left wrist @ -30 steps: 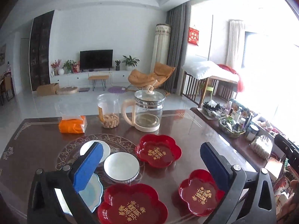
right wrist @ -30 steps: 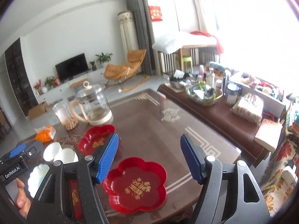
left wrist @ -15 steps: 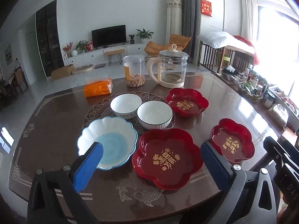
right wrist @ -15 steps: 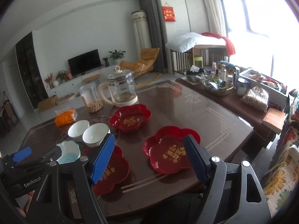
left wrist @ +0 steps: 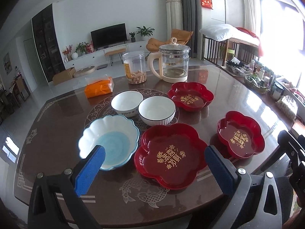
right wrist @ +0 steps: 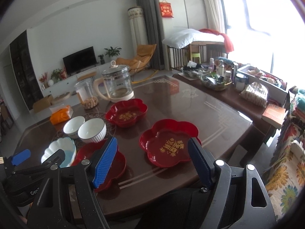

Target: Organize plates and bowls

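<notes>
Three red flower-shaped plates lie on the dark table (left wrist: 57, 112): a large one (left wrist: 171, 152) at the front, a smaller one (left wrist: 241, 133) to its right, another (left wrist: 190, 96) at the back. A scalloped white and blue bowl (left wrist: 109, 143) sits front left. Two white bowls (left wrist: 126, 103) (left wrist: 156, 109) stand behind it. My left gripper (left wrist: 152, 169) is open and empty above the front edge. My right gripper (right wrist: 152, 162) is open and empty in front of the right red plate (right wrist: 168, 142).
A glass kettle (left wrist: 174, 64), a clear jar of snacks (left wrist: 134, 69) and an orange tissue pack (left wrist: 99, 87) stand at the back of the table. A side bench (right wrist: 228, 87) crowded with bottles and baskets runs along the right.
Both grippers have pulled back and risen, so the whole table now shows. The dishes have not moved. Both grippers stay open.
</notes>
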`<state>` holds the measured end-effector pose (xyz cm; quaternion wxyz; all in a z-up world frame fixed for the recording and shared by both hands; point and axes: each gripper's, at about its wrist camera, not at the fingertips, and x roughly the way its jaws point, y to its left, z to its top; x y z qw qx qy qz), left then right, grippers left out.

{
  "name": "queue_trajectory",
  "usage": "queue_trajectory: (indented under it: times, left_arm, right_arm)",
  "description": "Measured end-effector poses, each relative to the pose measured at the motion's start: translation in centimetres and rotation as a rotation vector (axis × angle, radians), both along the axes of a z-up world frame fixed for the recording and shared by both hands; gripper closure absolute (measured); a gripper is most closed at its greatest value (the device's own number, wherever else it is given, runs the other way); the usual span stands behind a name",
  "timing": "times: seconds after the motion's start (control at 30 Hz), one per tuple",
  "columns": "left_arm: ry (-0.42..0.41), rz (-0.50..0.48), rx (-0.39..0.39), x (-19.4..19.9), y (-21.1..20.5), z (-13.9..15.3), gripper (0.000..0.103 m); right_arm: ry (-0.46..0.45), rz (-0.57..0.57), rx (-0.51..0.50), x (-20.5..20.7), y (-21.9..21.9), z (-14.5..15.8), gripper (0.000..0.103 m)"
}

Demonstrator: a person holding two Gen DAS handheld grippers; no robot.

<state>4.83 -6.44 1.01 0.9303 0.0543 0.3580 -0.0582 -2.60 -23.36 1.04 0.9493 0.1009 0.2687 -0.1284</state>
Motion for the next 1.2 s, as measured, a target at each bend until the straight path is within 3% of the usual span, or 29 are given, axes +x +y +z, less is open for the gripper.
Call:
queue_trajectory:
  times: [1.2]
  left_arm:
    - [0.053,0.002,0.017,0.5,-0.1,-1.0,0.0]
  right_arm:
    - [0.057,0.038,0.031,0.9,0.5,-1.9,0.023]
